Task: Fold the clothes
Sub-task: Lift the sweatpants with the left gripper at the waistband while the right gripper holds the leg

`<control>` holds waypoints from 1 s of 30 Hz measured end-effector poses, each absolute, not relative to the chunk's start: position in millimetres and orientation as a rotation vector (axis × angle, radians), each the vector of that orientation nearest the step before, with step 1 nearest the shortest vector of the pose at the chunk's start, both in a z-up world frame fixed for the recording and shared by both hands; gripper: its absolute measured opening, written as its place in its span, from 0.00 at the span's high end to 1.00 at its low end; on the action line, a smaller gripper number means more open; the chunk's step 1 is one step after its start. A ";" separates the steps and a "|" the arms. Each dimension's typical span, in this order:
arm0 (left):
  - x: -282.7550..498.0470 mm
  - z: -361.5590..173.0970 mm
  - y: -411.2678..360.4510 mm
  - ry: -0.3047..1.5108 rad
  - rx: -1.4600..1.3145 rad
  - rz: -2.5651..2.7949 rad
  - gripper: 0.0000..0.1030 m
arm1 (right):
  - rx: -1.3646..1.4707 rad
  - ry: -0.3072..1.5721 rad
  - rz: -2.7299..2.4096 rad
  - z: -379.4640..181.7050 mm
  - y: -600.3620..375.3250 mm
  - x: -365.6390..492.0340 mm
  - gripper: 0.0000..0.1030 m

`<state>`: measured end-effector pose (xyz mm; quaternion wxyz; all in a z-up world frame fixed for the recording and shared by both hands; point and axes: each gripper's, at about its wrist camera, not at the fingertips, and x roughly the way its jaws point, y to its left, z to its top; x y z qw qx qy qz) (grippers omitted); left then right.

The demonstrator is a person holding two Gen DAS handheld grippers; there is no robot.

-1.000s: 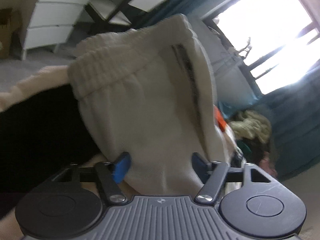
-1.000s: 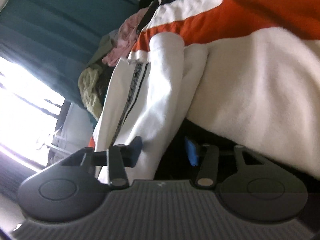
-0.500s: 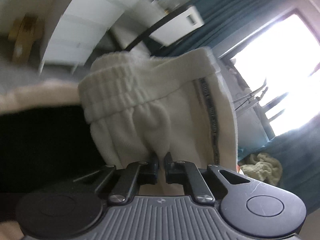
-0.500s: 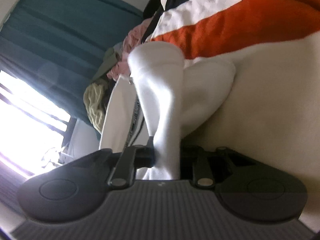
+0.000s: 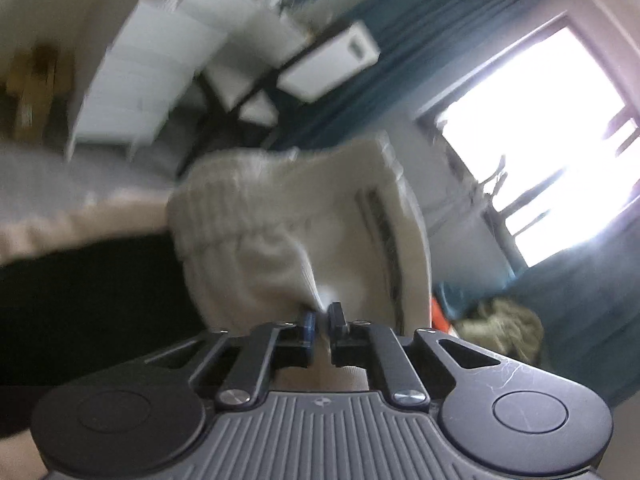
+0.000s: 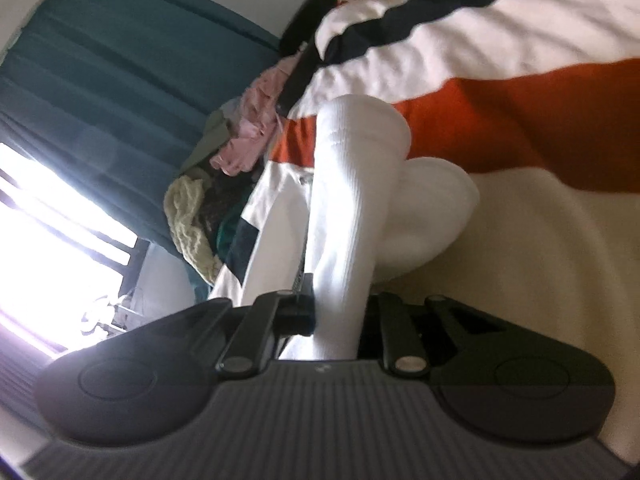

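- As I read both wrist views, the trousers hang between my two grippers, raised off the bed.
- Left gripper: the jaws are opening slightly, yet a tuck of cream cloth sits between the pads, which look pressed on it. The pinch is just below the waistband, on the near side.
- The side stripe runs from near to far, right of the pinch. The view is blurred, so finer detail is unclear.
- Right gripper: the jaws are closing on a thick white fold of the trousers, which fills the gap between them.
- That fold runs straight away from the jaws toward the far side, over the striped blanket. A second lobe bulges to its right.
- A pile of clothes lies far left, well apart from the work.
- Judgement: the long axis runs from the waist end in the left gripper to the end in the right. The next move turns on keeping that axis taut between the hands.
- Risk: the left grip is shallow, and the cloth may slip out.
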<state>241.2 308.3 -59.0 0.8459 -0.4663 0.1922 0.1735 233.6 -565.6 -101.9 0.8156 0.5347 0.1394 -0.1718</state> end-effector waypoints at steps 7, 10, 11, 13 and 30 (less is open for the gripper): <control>222.6 -96.5 356.5 0.423 -1.236 0.405 0.22 | 1.143 0.333 -0.372 -100.7 -564.3 221.5 0.86; 232.2 -109.6 371.3 0.364 -1.289 0.401 0.22 | 1.143 0.334 -0.371 -101.1 -564.9 221.6 0.86; 237.4 -110.6 373.1 0.351 -1.268 0.398 0.22 | 1.141 0.334 -0.368 -101.8 -565.9 223.0 0.86; 247.9 -111.9 376.0 0.331 -1.220 0.394 0.27 | 1.139 0.338 -0.368 -105.7 -567.8 225.1 0.86; 217.3 -29.0 325.9 0.124 -1.056 0.383 0.90 | 1.116 0.281 -0.325 -86.7 -570.2 198.9 0.86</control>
